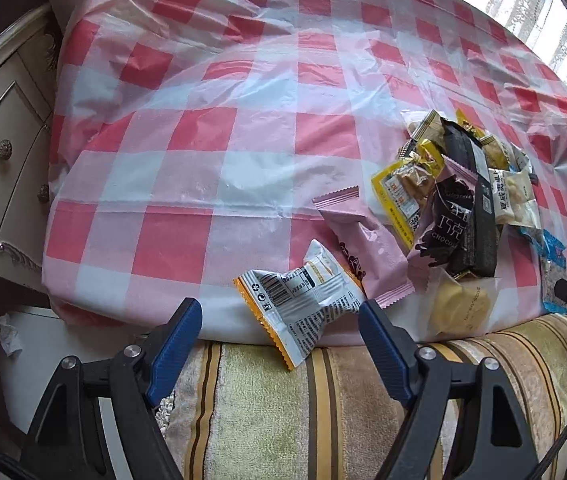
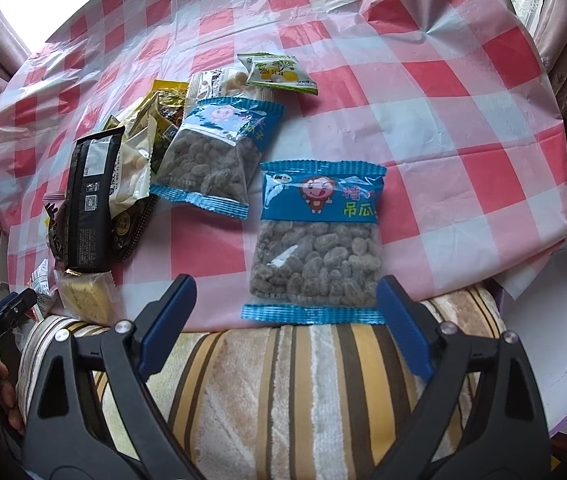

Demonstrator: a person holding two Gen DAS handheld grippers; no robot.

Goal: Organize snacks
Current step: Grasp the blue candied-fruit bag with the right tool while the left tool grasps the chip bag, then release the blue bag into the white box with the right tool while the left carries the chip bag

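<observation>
A pile of snack packets (image 1: 455,200) lies on the red-and-white checked tablecloth (image 1: 211,128). My left gripper (image 1: 279,312) is open, just short of a white-and-orange packet (image 1: 303,300) at the table's near edge, beside a pink packet (image 1: 363,240). My right gripper (image 2: 285,292) is open, its fingers on either side of the near end of a blue packet of dried fruit (image 2: 317,236). A second blue packet (image 2: 215,152) lies farther left. A green-and-yellow packet (image 2: 279,74) lies behind it, and the pile (image 2: 99,184) sits at left.
A striped towel (image 1: 323,400) covers the near edge below the cloth; it also shows in the right wrist view (image 2: 303,392). A white cabinet with knobs (image 1: 3,148) stands left. A white round surface (image 2: 543,320) is at right. Curtained windows are behind the table.
</observation>
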